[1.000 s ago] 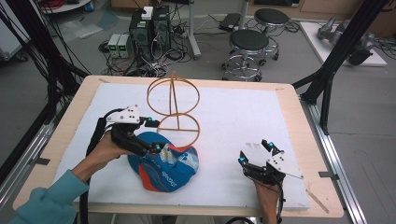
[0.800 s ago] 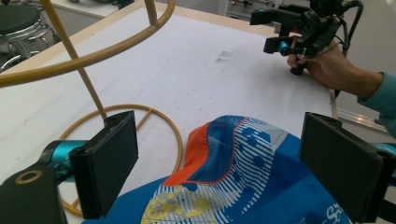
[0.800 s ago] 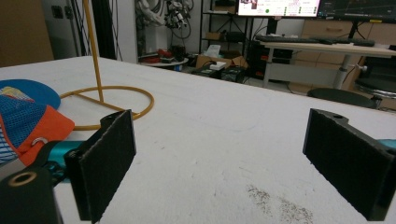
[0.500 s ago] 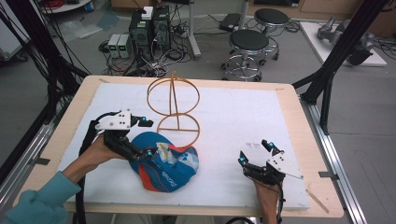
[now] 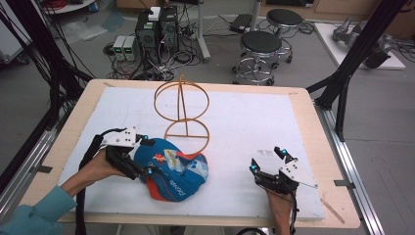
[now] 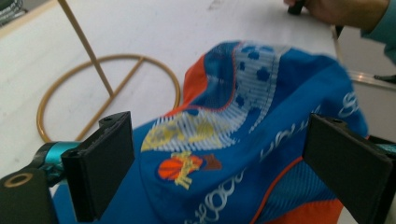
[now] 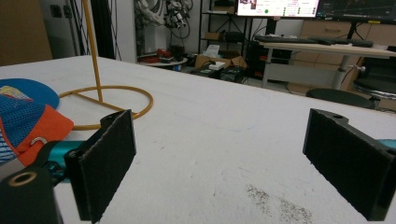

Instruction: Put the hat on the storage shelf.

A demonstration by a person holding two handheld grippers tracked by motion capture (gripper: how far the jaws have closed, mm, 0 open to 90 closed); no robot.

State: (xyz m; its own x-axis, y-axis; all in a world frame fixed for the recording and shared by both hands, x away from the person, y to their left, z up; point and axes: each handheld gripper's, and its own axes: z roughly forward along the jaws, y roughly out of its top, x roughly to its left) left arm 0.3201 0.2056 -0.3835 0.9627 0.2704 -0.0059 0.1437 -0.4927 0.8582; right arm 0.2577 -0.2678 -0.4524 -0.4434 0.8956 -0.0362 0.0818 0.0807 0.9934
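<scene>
A blue and orange cap lies on the white mat in front of a gold wire stand. My left gripper sits at the cap's left side, low over it. In the left gripper view the cap spreads between and below the jaws of this gripper. The jaws have just been opening and stand wide, with neither pad pressing on the fabric. My right gripper rests open near the front right of the mat. Nothing is between its jaws, and the cap and stand lie off to its left.
The white mat covers a wooden table. The stand's base ring lies just beyond the cap. Behind the table are stools, computer cases and floor cables. Black frame posts flank the table.
My left gripper moved left off the top of the cap and then down beside it. The cap settled lower on the mat. The right gripper stayed where it was.
</scene>
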